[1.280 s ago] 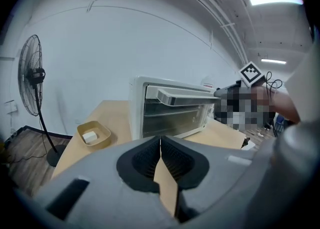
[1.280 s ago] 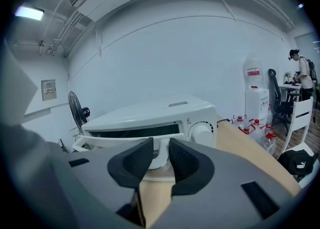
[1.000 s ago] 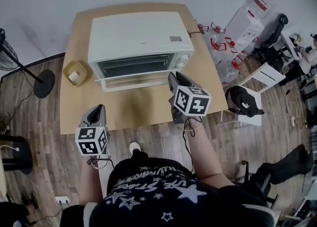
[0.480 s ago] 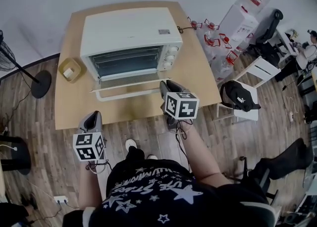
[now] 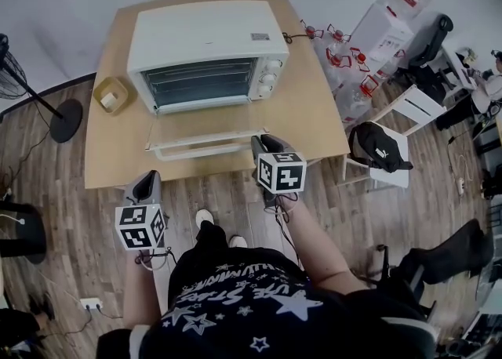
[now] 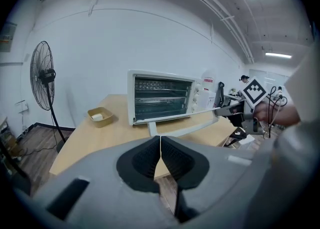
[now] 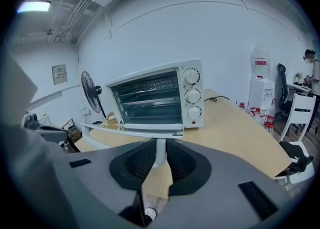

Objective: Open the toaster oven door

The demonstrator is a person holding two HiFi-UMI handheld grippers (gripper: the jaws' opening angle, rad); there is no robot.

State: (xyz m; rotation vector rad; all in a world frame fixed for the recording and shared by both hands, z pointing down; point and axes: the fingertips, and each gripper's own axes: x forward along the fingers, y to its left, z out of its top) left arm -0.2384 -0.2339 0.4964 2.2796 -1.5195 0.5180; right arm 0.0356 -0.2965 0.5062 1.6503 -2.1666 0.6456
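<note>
A white toaster oven (image 5: pixel 208 36) stands on a wooden table (image 5: pixel 314 114). Its glass door (image 5: pixel 205 124) lies folded down flat, and the wire racks inside show. My right gripper (image 5: pixel 263 143) is shut on the right end of the white door handle (image 5: pixel 205 146). In the right gripper view the handle's post (image 7: pixel 160 150) sits between the pads of that gripper (image 7: pixel 160 157), with the oven (image 7: pixel 160 98) straight ahead. My left gripper (image 5: pixel 147 186) hangs shut and empty off the table's front edge. In its own view the left gripper's (image 6: pixel 160 143) pads meet.
A small tan box (image 5: pixel 114 97) holding a white object sits left of the oven. A standing fan (image 5: pixel 16 87) is on the floor at the left. Red-capped bottles (image 5: pixel 345 56) and a white chair with a black bag (image 5: pixel 380 154) stand to the right.
The oven door has swung down from partly open to flat. My right gripper has drawn back toward the table's front edge with the handle. The left gripper has hardly moved.
</note>
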